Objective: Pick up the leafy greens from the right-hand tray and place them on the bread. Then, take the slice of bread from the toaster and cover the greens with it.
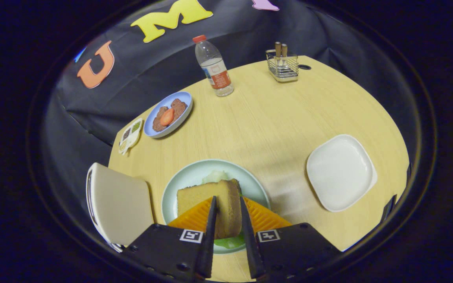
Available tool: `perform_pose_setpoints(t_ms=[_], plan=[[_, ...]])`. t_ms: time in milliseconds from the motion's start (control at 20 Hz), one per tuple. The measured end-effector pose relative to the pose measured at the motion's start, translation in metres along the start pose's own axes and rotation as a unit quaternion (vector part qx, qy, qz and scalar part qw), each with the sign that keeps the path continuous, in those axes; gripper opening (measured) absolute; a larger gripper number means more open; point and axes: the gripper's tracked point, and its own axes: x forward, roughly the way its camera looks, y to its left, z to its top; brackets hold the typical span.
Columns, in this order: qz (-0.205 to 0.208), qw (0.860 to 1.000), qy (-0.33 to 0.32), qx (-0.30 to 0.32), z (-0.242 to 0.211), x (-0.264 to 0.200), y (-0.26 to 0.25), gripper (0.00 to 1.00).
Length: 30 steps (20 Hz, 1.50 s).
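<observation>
The slice of bread [210, 202] is sitting tilted on edge between the two black fingers [210, 232] of the gripper [228, 206], which are pressing on it from both sides, so the gripper is grasping the slice. The slice is hanging over the pale green round plate [183, 181], where a bit of leafy greens [215, 175] is showing just beyond it and another green edge is peeking out below it, near the fingers. The plate is resting on the wooden bench [273, 122]. Beside the plate on the left, the white toaster [118, 204] is standing at the bench edge. To the right, well apart, a white square tray [340, 173] is lying. Further back, a blue plate [185, 106] is carrying brown food and a red slice, next to a small divided dish [130, 135]. Beyond these, a water bottle [214, 67] and a wire utensil holder [282, 65] are standing.
</observation>
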Motion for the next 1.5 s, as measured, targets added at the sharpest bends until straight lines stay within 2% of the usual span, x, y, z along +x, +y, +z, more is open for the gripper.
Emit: perform_pose_setpoints(t_ms=[100,200,350,700,950,1050,1250,1350,1500], plan=[[0.005,1.000,-0.002,-0.015,0.001,0.001,-0.002,0.40],[0.015,0.999,-0.006,-0.048,0.002,-0.006,0.000,0.54],[0.012,0.994,-0.026,-0.104,0.012,-0.026,-0.002,0.66],[0.009,0.966,-0.146,-0.213,0.048,-0.112,0.019,0.94],[0.023,0.945,-0.243,-0.217,0.063,-0.201,0.037,0.97],[0.043,0.933,-0.284,-0.217,0.065,-0.239,0.048,0.96],[0.002,0.896,-0.383,-0.224,0.076,-0.305,0.040,0.96],[0.002,0.880,-0.413,-0.234,0.063,-0.328,0.044,0.96],[0.021,0.868,-0.429,-0.251,0.040,-0.347,0.054,0.96]])
